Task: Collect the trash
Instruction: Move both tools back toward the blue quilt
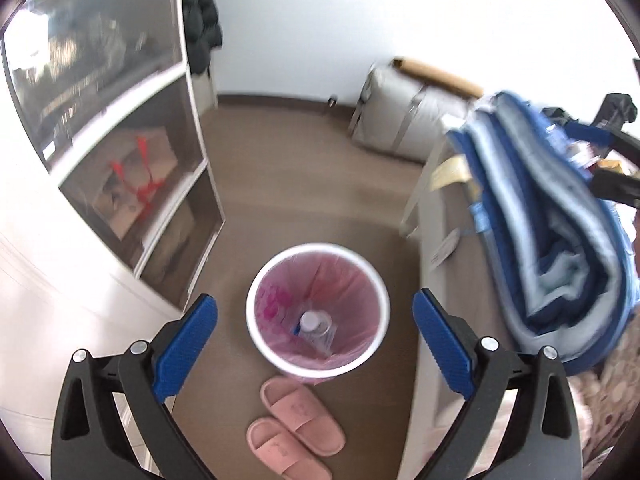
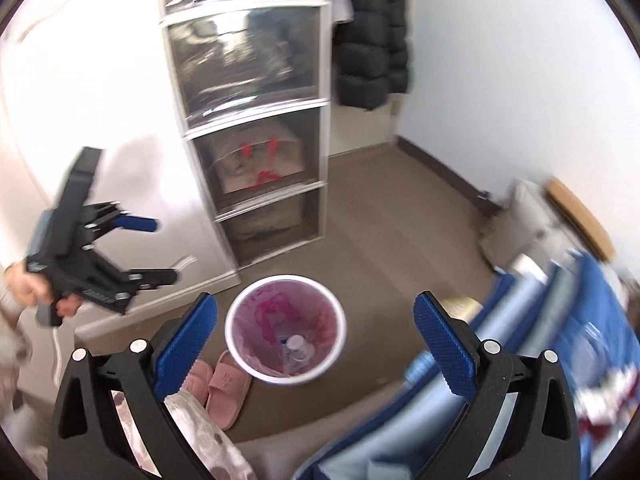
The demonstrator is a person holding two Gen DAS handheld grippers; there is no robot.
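A white trash bin (image 1: 256, 334) with a pink liner stands on the brown floor; a clear plastic bottle (image 1: 316, 326) with a white cap lies inside. My left gripper (image 1: 316, 340) is open and empty, held above the bin. In the right wrist view the same bin (image 2: 236, 354) and bottle (image 2: 298, 348) show below. My right gripper (image 2: 316, 340) is open and empty above the bin. The left gripper also shows in the right wrist view (image 2: 164, 250) at the left, open, held by a hand.
Pink slippers (image 1: 296, 424) lie in front of the bin. A white shelf unit with glass doors (image 1: 132, 160) stands at the left. A folded blue blanket (image 1: 552, 224) lies on a bed at the right. A black coat (image 2: 372, 36) hangs on the wall.
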